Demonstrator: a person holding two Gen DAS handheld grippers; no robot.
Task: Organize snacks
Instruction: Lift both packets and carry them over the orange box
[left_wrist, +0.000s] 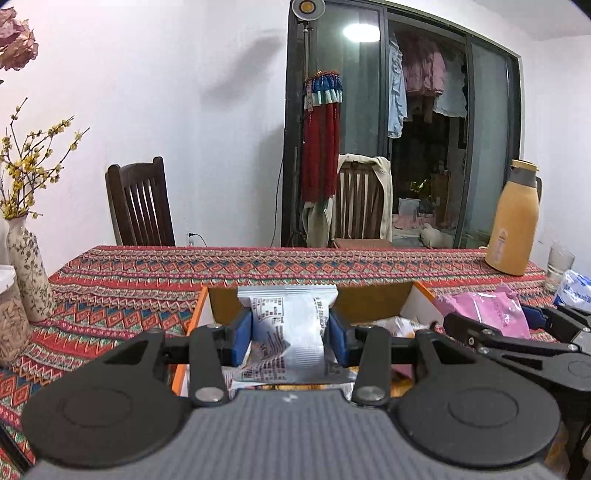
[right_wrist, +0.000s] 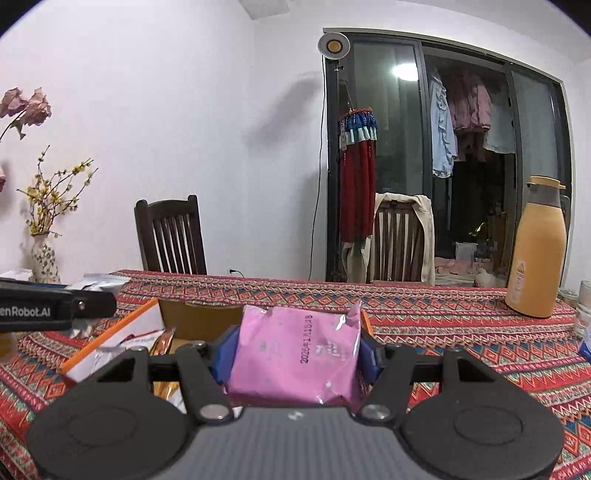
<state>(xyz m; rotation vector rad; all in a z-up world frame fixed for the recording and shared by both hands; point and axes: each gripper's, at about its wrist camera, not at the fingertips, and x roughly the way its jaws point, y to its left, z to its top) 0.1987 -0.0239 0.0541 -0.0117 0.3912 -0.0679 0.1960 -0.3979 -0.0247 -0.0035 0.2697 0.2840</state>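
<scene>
**Both grippers loaded over the box**

Left gripper (left_wrist: 290, 334), centre of the left wrist view: blue pads clamped on a white foil snack packet with black print (left_wrist: 291, 332), pinched at its middle so the wrapper bulges above and below. The packet hangs over the open orange-edged cardboard box (left_wrist: 201, 306), which sits mid-frame on the red patterned woven tablecloth (left_wrist: 147, 273). Other wrappers already lie in the box, lower centre.

Right gripper (right_wrist: 295, 354), centre of the right wrist view: closed on a pink plastic snack pouch with a printed date (right_wrist: 295, 354), held flat across the pads. The box's orange edge (right_wrist: 107, 332) lies to the lower left of that frame, so the pouch appears to sit at the box's right side, not clearly over the opening.

Background, right of frame: tan insulated jug (left_wrist: 513, 221), a clear drinking glass (left_wrist: 559, 264).

Judgement on the step in hand, dropping the packets into the box:
- Lower the white packet inside the walls before parting the pads; a crinkly wrapper released high may glance off the rim.
- Bring the pink pouch left, over the opening.
- The two grippers are near each other; release one at a time to avoid a knock.
</scene>
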